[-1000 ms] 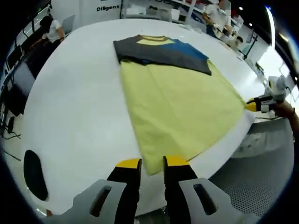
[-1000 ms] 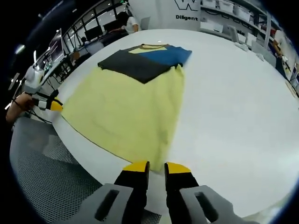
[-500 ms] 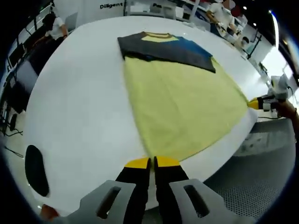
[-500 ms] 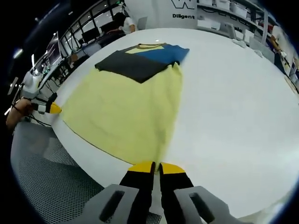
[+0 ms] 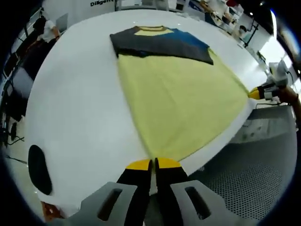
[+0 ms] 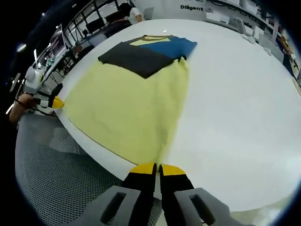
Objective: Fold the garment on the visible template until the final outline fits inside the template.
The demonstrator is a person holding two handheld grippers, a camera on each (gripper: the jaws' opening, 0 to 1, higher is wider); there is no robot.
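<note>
A yellow T-shirt [image 5: 183,103] lies flat on the white table [image 5: 80,103]. Its dark grey and blue sleeves [image 5: 160,43] are folded across the chest at the far end. My left gripper [image 5: 154,164] is shut on one hem corner at the table's near edge. The right gripper [image 6: 156,168] is shut on the other hem corner. From the left gripper view the right gripper's yellow tip [image 5: 256,93] touches the hem at the right. From the right gripper view the shirt [image 6: 127,101] spreads leftwards to the left gripper's tip [image 6: 55,102].
A black oval [image 5: 36,169] marks the table near its left edge. Grey perforated floor [image 6: 61,179] lies below the near edge. Desks, shelves and people [image 5: 47,28] stand beyond the far side.
Both grippers stood open beside the hem corners one second ago and have since shut on them. Both views have shifted slightly; the shirt lies much as before.
</note>
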